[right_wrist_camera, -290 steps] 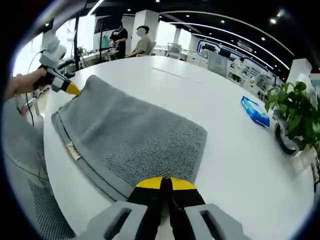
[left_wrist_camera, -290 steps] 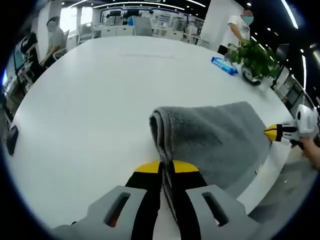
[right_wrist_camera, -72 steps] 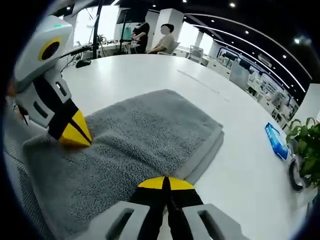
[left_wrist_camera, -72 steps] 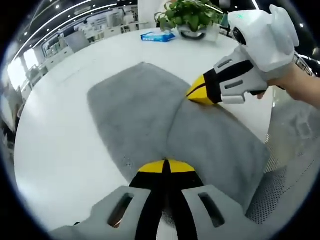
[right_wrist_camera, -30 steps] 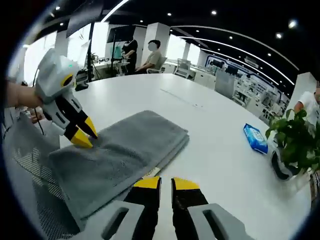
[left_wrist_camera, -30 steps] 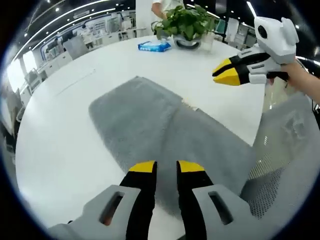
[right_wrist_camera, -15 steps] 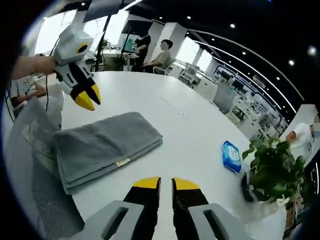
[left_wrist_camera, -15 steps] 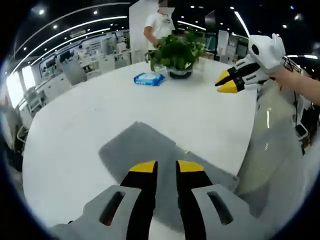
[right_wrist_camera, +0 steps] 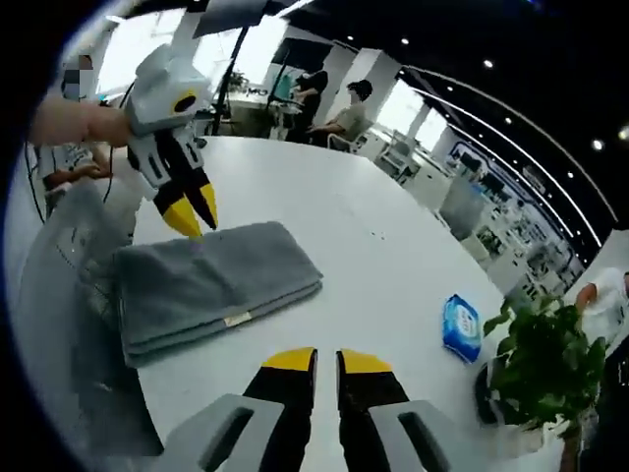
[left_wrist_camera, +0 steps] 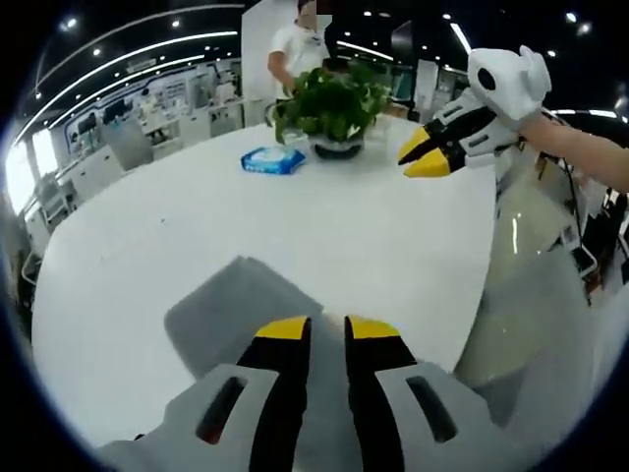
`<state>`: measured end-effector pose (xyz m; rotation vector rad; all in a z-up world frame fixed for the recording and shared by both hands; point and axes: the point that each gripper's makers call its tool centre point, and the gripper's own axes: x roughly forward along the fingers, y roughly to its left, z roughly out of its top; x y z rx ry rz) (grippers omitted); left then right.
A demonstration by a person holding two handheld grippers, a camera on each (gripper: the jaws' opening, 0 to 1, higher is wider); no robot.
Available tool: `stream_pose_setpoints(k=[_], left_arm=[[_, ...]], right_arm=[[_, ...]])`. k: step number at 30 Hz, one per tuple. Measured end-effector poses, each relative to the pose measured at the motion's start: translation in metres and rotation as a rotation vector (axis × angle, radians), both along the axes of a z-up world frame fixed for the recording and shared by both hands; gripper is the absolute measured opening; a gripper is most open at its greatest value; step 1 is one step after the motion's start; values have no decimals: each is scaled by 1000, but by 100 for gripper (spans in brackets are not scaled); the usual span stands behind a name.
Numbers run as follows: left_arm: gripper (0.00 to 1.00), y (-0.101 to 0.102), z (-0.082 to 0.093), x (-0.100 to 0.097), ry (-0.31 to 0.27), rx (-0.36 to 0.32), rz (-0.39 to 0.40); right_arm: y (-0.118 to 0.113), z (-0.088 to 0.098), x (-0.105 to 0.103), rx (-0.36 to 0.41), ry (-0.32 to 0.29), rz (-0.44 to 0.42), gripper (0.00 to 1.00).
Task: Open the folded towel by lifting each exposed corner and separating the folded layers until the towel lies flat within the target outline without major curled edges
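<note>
Looking along the left tongs [left_wrist_camera: 325,325], the left gripper view shows them released, jaws slightly apart, hovering over the grey towel [left_wrist_camera: 231,310] on the white bench [left_wrist_camera: 295,221]. The right tongs [left_wrist_camera: 425,160] hang in the air near a potted plant [left_wrist_camera: 329,103] and a blue packet [left_wrist_camera: 273,160].

In the right gripper view the right tongs [right_wrist_camera: 325,361] are likewise released above bare bench [right_wrist_camera: 393,285]. The towel [right_wrist_camera: 201,285] lies folded in layers by the bench edge, the left tongs [right_wrist_camera: 191,216] poised just over its far edge. Unfolding seems not yet begun; the next move calls for pinching an exposed corner.
</note>
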<state>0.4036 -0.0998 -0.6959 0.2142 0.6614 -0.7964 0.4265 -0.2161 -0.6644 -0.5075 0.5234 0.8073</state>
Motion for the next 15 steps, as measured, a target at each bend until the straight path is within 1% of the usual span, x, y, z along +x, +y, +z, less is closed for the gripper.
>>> stream_pose_setpoints(k=[2,3,4,5,7,8,9,11,13,15], left_arm=[[13,-5,-12,4,19,3,11],[13,-6,-18,5,27,6,13],[13,-8,-26,7,40,5,23],[13,-9,-32,9,49,9,29],[13,-12,-42,10,64,8,35],[13,-14,-50,12,66,11,41],[13,-15,-56,13,69,16,48],[14,-17,-72,14,74,31,57],[15,-19,-88,13,93,40,78],[15,-21,-95,12,102,28,90]], right_arm=[[12,-12,0,61,43,-27,4],[22,-23,-1,104,81,-35,4],[25,-27,-2,114,90,-34,4],[33,-39,-3,142,126,-42,4],[44,-59,-7,166,185,-52,4],[47,-66,-8,174,203,-61,4],[51,-78,-9,180,229,-67,4],[55,-93,-8,206,267,-98,4],[60,-105,-9,230,303,-125,4],[64,-114,-9,233,312,-123,4]])
